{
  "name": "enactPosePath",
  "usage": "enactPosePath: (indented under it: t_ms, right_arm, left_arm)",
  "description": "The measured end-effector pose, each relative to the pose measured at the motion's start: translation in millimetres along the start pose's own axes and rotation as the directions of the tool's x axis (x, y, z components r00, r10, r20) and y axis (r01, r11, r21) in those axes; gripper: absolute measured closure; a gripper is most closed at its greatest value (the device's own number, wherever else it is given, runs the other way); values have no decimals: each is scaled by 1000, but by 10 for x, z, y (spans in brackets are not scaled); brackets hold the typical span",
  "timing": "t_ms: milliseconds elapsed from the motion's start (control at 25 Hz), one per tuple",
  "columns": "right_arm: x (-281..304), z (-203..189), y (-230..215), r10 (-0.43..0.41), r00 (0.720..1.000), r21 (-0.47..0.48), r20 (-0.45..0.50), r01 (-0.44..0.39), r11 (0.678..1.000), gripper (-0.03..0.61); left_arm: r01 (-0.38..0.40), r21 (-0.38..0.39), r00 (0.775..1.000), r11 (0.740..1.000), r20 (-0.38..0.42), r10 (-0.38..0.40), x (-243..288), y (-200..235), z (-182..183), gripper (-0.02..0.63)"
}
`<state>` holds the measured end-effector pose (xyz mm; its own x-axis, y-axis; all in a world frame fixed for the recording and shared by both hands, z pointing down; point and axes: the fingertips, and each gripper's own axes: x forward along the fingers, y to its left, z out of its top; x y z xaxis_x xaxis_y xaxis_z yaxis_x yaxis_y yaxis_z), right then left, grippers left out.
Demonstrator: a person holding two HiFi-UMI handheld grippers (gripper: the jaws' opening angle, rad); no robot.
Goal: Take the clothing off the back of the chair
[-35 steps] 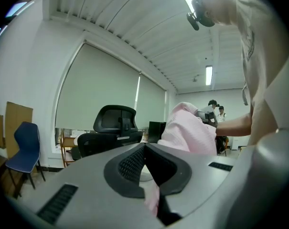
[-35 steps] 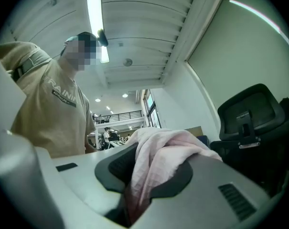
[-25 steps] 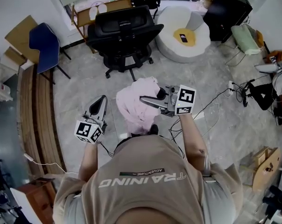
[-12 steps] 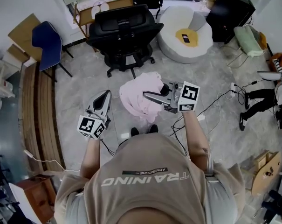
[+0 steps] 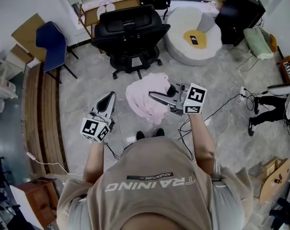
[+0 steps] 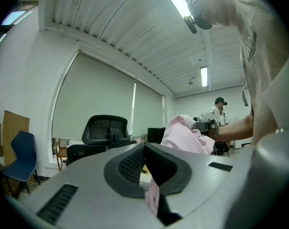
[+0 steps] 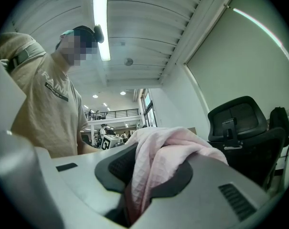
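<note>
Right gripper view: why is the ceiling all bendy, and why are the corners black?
Right gripper view: its wide lens bows straight lines and darkens the corners; the lamp glares white. Left gripper view: same bowing. Head view: edges curve too.

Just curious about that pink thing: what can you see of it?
It is a pale pink garment of soft, waffle-textured cloth, crumpled and bunched. The right gripper has its jaws shut on a fold of it, holding it in the air above the floor, clear of the black office chair; the rest hangs loose.
</note>
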<state>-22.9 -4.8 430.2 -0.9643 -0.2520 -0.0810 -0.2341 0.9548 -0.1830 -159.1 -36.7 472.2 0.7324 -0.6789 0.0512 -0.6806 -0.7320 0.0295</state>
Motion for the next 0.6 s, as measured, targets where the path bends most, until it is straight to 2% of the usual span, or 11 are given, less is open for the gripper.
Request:
enactPosePath:
  t_ms: [600]
  right_arm:
    - [51,-87,40,6,1000,8,2,-6,1000,489]
  left_arm:
    - [4,9,1000,1000,-5,-4,-52,21,-50,604]
